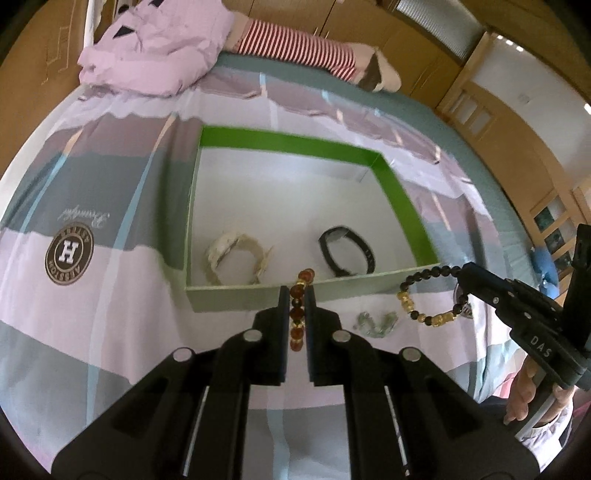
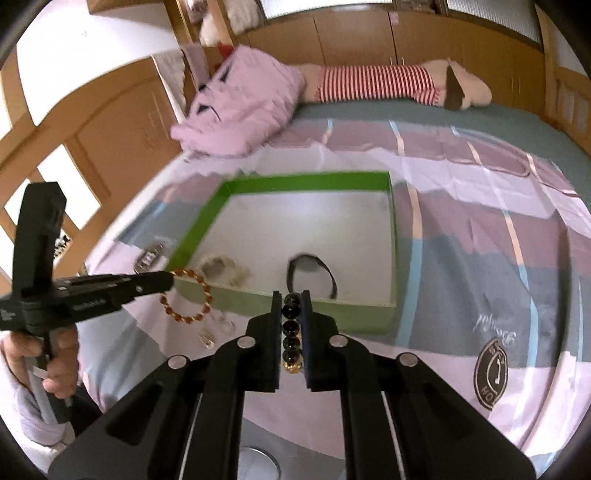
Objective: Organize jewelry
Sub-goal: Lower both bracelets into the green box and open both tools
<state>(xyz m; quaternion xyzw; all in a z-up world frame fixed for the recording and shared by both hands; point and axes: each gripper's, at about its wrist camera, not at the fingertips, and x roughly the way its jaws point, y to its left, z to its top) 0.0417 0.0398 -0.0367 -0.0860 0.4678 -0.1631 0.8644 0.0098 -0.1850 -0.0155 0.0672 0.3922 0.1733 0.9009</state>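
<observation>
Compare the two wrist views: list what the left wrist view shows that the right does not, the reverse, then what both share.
Only the left: the black and gold bracelet hanging as a full loop from the right hand-held gripper, and the right hand.

Only the right: the red bracelet as a full loop on the left hand-held gripper, the left hand, and windows behind the bed.

Both: the green box holding a cream watch and a black watch, clear trinkets outside it, and the pink quilt.

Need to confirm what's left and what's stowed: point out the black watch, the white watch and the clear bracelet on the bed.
black watch [image 1: 345, 254], left wrist view, strap loop.
white watch [image 1: 236, 258], left wrist view, band.
clear bracelet [image 1: 375, 323], left wrist view, beads.
</observation>
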